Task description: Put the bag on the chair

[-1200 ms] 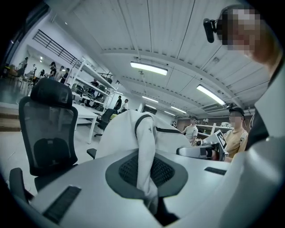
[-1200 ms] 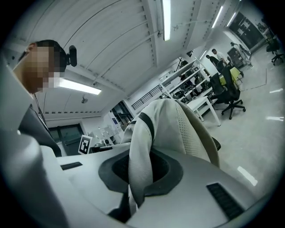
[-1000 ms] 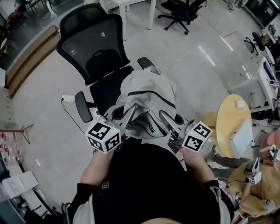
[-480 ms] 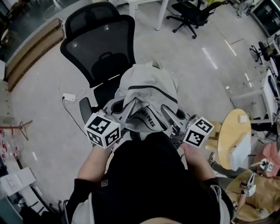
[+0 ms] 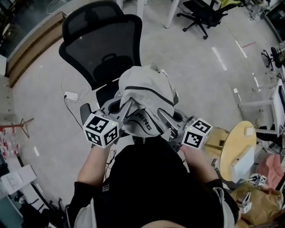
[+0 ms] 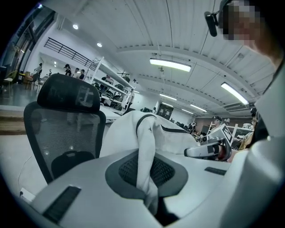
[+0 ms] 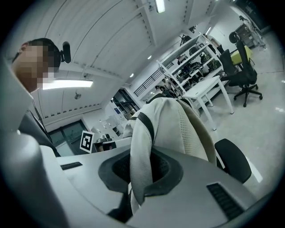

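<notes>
Left claw (image 5: 128, 115), right claw (image 5: 165, 121), both pinching one bag (image 5: 149, 89), above near chair (image 5: 100, 46)

Office: swivel chairs (image 5: 202, 13), white desks (image 7: 205, 90), shelving (image 7: 191, 58)

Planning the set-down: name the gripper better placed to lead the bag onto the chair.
Left, probably: both hold the bag, but the left gripper is nearer the chair than the right gripper.

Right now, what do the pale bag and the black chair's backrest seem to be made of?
The pale grey bag: soft matte fabric, probably synthetic; it folds and creases loosely. The black office chair's backrest: see-through mesh, with the floor showing faintly through it, stretched in a hard, likely plastic, frame.
</notes>
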### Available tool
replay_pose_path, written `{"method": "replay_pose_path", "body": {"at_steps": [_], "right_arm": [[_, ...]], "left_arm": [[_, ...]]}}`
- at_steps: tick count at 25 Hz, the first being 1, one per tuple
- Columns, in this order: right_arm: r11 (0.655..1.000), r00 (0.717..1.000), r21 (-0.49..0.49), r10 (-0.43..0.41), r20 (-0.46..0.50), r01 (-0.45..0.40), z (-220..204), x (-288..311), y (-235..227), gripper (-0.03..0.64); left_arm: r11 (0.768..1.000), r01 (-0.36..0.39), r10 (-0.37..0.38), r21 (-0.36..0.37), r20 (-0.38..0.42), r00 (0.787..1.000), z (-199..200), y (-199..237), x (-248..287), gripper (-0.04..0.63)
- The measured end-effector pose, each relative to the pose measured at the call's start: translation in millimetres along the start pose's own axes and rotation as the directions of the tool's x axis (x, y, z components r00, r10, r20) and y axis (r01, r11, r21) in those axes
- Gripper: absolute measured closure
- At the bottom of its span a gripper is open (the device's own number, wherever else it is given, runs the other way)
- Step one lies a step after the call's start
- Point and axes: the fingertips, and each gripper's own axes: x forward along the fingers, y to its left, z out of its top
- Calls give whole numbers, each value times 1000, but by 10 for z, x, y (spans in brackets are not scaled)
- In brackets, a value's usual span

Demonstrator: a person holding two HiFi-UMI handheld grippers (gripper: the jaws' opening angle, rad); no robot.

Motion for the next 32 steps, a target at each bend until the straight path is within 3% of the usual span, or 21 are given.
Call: {"method": "replay_pose_path", "body": {"at_steps": [13,24,29,32], "right_arm": [[998,995,58,9,-103,-3,469,546,-1033,578],[986,978,168,21,-207,15,175,941,-1596,578],[972,964,234,42,-263,22,-111,1120,-1700,577],[959,962,283,68,-265,10,-185,1203,-1735,577]], "left_arm": [[997,-79,78,-6,-85,993,110,814,981,566],[991,-134,131,-1,-195,972,-184,1427,1548,549],[980,-187,162,-68,-267,950,-509,1681,1635,535],[971,-207,170,-123,-262,950,-614,1803,1671,534]]}}
